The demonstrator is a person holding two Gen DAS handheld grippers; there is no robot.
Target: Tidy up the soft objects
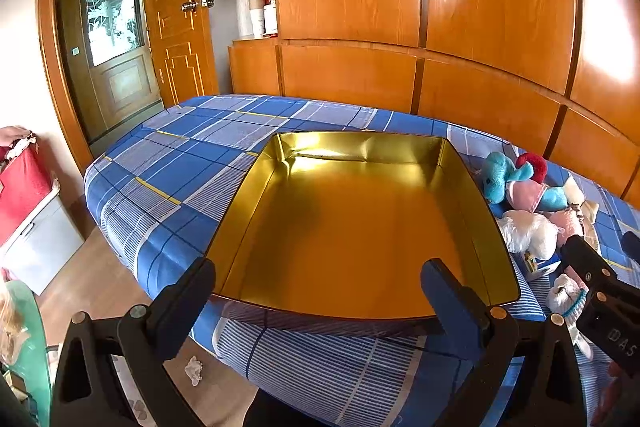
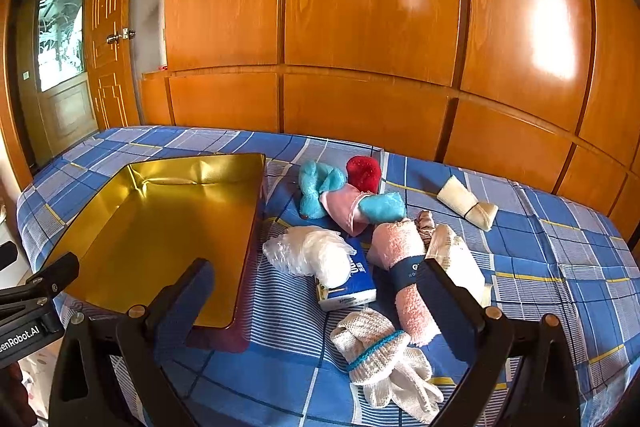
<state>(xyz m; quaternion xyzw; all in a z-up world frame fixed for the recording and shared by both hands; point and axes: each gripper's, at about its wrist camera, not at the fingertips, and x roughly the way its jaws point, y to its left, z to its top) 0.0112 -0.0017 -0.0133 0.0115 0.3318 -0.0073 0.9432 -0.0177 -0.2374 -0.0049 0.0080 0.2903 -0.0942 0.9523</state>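
Shiny gold rectangular metal tin [image 2: 152, 235] on blue-white plaid cotton bedsheet [image 2: 540, 267] w/ thin yellow lines — turquoise plush toy w/ red heart [image 2: 320, 193], pink rolled terry towel [image 2: 400, 247], navy band; white knit gloves [image 2: 380, 359], blue-trimmed cuff.

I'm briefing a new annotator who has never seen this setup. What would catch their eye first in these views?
First the shiny gold tin tray, open and empty on the blue plaid bedspread. Then the heap of soft things to its right: a turquoise plush toy with a red part, a rolled pink towel, white knit gloves. Glossy orange wooden wardrobe panels fill the background.
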